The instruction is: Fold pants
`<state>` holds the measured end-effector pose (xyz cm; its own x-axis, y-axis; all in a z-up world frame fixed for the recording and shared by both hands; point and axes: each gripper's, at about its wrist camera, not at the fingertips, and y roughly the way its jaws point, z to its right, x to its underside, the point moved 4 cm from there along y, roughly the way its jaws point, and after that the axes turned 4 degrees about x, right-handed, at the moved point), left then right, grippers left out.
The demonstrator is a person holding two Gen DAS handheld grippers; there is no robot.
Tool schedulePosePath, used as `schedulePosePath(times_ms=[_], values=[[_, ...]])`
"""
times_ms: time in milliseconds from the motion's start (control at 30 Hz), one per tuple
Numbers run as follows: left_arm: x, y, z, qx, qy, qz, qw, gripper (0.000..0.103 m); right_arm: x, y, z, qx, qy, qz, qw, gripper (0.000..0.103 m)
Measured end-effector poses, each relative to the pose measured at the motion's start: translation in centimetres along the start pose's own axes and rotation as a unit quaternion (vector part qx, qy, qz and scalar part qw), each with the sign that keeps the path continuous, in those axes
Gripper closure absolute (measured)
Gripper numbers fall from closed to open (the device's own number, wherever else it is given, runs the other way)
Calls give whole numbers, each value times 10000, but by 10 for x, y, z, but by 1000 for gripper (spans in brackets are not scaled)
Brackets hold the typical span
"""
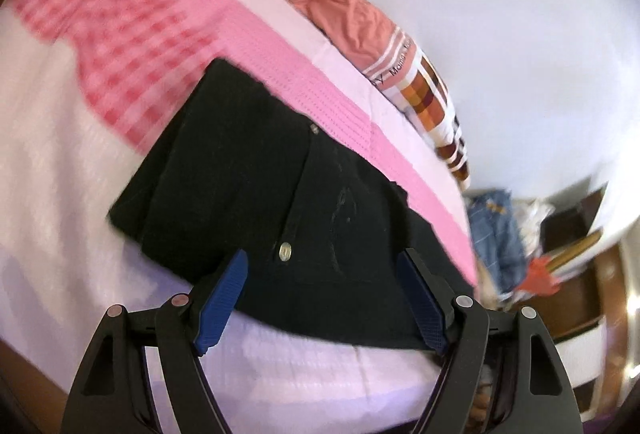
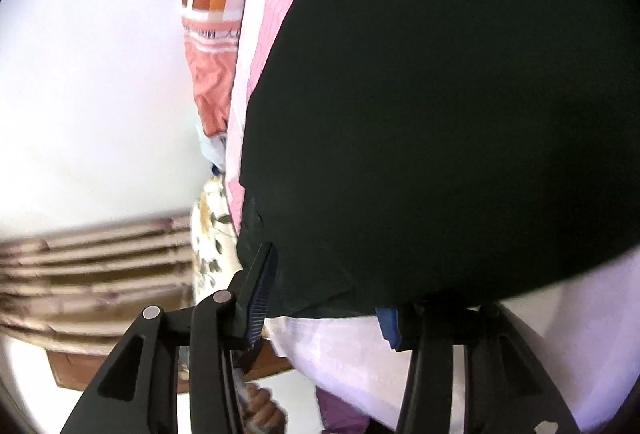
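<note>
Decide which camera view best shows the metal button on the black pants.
The left wrist view: the button sits in plain sight on the pants. The right wrist view shows only plain dark fabric; no button is visible there.

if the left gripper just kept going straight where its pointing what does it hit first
Most likely the black pants, around the waistband near the metal button. The left gripper is open, its blue fingertips straddling that edge. Depth is unclear, so it could still be slightly above the cloth.
</note>
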<state>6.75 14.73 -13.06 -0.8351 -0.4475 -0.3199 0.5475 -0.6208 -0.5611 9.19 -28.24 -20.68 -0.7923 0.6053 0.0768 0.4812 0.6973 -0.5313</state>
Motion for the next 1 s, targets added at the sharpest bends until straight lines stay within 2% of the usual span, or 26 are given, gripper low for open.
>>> schedulePosePath(times_ms=[33,100,167,233,333,433,600,667,700,733,867,1000], values=[[2,-5,-6,56,-160,18,9999,26,1,2,-1,68,-91,11,9999,78],[6,-10,-15,114,-365,14,9993,26,2,5,0,74,-154,-39,9998,93],[9,-9,-20,186,-438,-85,9988,26,1,4,1,84,-178,6,9998,94],[10,-6,-21,-11,-364,-129,9993,26,4,0,-3,13,-272,42,9996,95],[11,4,-19,-87,-282,-259,9992,26,8,-5,-9,-81,-420,56,9991,95],[8,14,-24,-335,-299,-410,9982,26,8,-4,-6,-95,-348,15,9993,95],[1,19,-36,-176,-661,-315,9972,27,9,0,-2,-162,-229,-80,9996,95],[0,18,-34,-434,-422,-243,9979,44,10,1,-2,-146,-241,-96,9996,95],[0,18,-32,-710,-205,-224,9970,68,10,1,-3,-133,-245,-91,9996,95],[-1,15,-29,-876,-35,-168,9960,75,11,1,-3,-126,-255,-90,9996,95],[-10,0,-30,-971,13,180,9951,78,13,3,-3,-97,-287,-154,9994,95],[-18,-4,-29,-991,70,244,9947,78,15,7,-2,-87,-256,-245,9993,95]])
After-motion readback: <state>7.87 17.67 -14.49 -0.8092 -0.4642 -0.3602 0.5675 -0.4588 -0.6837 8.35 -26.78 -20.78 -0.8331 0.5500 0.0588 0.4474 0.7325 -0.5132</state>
